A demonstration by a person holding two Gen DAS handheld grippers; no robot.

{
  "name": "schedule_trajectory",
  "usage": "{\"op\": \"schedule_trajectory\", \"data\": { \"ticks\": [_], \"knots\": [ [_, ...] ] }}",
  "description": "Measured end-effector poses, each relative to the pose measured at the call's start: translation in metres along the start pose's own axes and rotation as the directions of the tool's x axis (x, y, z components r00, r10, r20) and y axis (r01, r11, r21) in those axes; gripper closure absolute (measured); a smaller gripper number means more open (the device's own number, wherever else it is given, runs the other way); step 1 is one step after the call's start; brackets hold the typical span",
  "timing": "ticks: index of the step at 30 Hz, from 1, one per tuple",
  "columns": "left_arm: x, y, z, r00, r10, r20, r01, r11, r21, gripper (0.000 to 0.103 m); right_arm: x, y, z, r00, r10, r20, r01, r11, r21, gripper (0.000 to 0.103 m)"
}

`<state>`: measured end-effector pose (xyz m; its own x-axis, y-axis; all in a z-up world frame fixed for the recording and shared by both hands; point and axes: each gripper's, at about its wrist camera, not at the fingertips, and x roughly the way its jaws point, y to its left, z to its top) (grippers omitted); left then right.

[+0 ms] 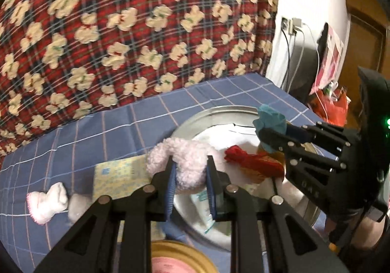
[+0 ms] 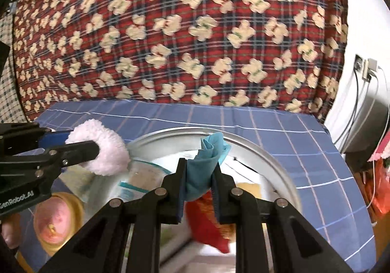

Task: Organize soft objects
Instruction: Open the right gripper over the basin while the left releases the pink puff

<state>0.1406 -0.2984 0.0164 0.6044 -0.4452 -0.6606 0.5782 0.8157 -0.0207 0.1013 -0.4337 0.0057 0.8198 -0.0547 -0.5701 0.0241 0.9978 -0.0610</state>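
While poised over the metal basin [image 2: 280, 160], carrying step: left gripper [image 1: 190, 170] jaws clamped on pink fluffy sock [image 1: 185, 158], right gripper [image 2: 198, 182] on teal cloth [image 2: 207, 158] (probably bound for the basin); next, lower and release.

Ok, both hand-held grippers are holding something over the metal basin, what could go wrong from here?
1. The left hand-held gripper pinches only part of the fluffy pink piece; most of it bulges past the pads, so it might slip out.
2. The right hand-held gripper holds a bunched teal cloth whose loose folds could unfurl and snag.
3. The two grippers are close together over the basin and could bump.
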Motion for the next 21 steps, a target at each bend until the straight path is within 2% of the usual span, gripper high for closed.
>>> {"op": "schedule_trajectory", "data": {
  "ticks": [5,10,12,13,14,15,17,19,21],
  "knots": [
    [0.017,-0.014,0.005,0.999,-0.023,-0.035,0.023,1.0,0.011,0.082,0.014,-0.019,-0.005,0.999,-0.022,-0.044,0.022,1.0,0.015,0.083],
    [0.028,-0.026,0.013,0.999,-0.019,-0.039,0.02,0.999,0.036,0.08,0.021,-0.031,-0.009,0.998,-0.026,-0.06,0.028,0.999,0.032,0.083],
    [0.029,-0.035,0.016,1.0,-0.003,-0.024,0.005,0.997,0.08,0.069,0.024,-0.034,-0.009,0.997,-0.032,-0.065,0.034,0.999,0.031,0.083],
    [0.029,-0.038,0.017,1.0,0.013,-0.02,-0.011,0.996,0.091,0.056,0.025,-0.037,-0.009,0.997,-0.028,-0.071,0.031,0.999,0.037,0.082],
    [0.028,-0.041,0.017,0.999,0.028,-0.014,-0.027,0.995,0.098,0.046,0.025,-0.039,-0.009,0.997,-0.024,-0.072,0.027,0.999,0.042,0.079],
    [0.026,-0.042,0.017,1.0,0.031,-0.001,-0.031,0.994,0.105,0.044,0.026,-0.04,-0.008,0.997,-0.033,-0.073,0.036,0.998,0.043,0.075],
    [0.022,-0.042,0.018,1.0,0.026,0.009,-0.027,0.994,0.109,0.04,0.024,-0.043,-0.008,0.996,-0.051,-0.074,0.055,0.997,0.048,0.044],
    [0.015,-0.038,0.017,0.999,0.035,0.023,-0.037,0.994,0.102,0.032,0.021,-0.045,-0.009,0.997,-0.055,-0.06,0.059,0.996,0.062,0.03],
    [0.005,-0.03,0.016,0.998,0.043,0.048,-0.047,0.995,0.089,0.031,0.015,-0.045,-0.008,0.997,-0.067,-0.033,0.069,0.995,0.066,0.03]
  ]
}}
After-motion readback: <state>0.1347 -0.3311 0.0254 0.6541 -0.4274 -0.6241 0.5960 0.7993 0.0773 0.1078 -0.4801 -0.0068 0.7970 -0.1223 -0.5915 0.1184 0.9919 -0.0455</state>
